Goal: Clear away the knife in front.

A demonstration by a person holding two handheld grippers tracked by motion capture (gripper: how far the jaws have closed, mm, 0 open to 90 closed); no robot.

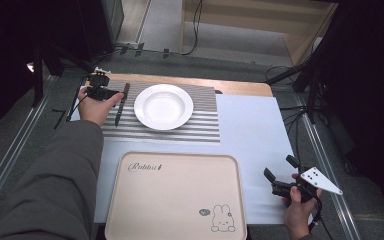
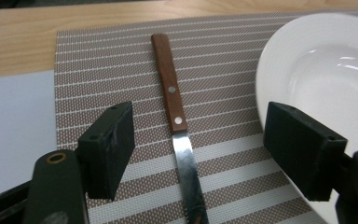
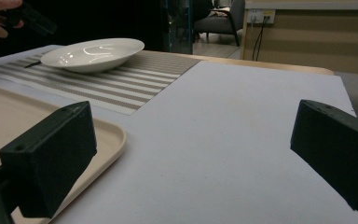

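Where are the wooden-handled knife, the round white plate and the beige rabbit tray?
Wooden-handled knife [image 2: 169, 88], left gripper view, on the handle.
Round white plate [image 1: 163, 106], high view, on the bowl's middle.
Beige rabbit tray [image 1: 172, 192], high view, on its bare floor.

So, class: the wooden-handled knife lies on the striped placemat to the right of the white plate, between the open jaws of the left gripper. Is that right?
Not quite. The knife lies to the left of the white plate, not the right, as the high view shows. It is on the striped placemat, between the open jaws of the left gripper.
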